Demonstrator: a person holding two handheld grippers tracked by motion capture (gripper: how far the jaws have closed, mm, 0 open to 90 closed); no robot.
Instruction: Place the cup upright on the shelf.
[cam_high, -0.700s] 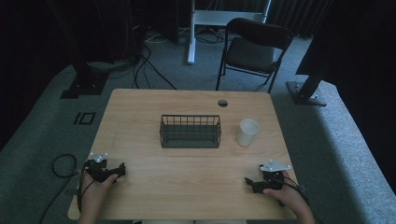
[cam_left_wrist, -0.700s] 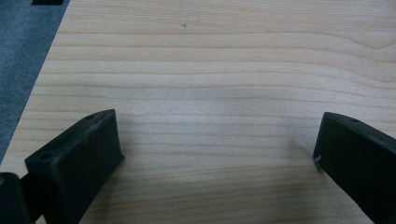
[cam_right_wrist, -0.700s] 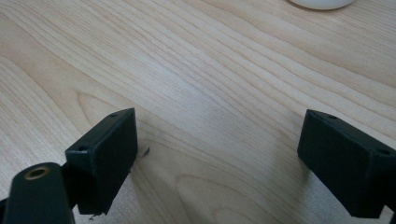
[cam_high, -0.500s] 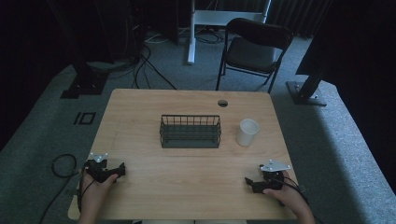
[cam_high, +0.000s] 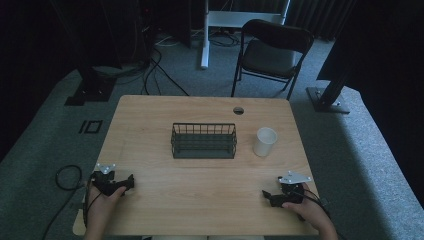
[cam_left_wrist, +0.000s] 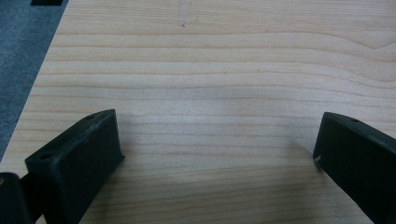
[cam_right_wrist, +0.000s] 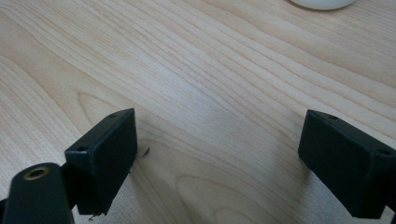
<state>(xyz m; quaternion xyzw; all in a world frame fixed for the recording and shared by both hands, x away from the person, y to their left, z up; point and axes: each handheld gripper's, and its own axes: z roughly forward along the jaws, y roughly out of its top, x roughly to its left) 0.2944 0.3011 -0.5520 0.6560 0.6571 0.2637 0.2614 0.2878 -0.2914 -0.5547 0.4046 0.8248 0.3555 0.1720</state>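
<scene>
A black wire basket (cam_high: 203, 140) stands at the middle of the wooden table (cam_high: 150, 115), and a white cup (cam_high: 264, 141) stands upright just right of it. My left gripper (cam_high: 131, 180) rests near the table's front left corner, held by a hand, and is open with nothing between its jaws (cam_left_wrist: 215, 154). My right gripper (cam_high: 265, 195) rests near the front right, held by the other hand, also open on bare wood (cam_right_wrist: 217, 149). The cup's base (cam_right_wrist: 320, 3) shows at the top edge of the right gripper view.
A round cable hole (cam_high: 238, 110) sits near the table's far edge. A black folding chair (cam_high: 270, 52) stands beyond the table, with a white desk frame (cam_high: 205, 35) and cables on the grey carpet. A coiled cable (cam_high: 67, 176) lies on the floor at left.
</scene>
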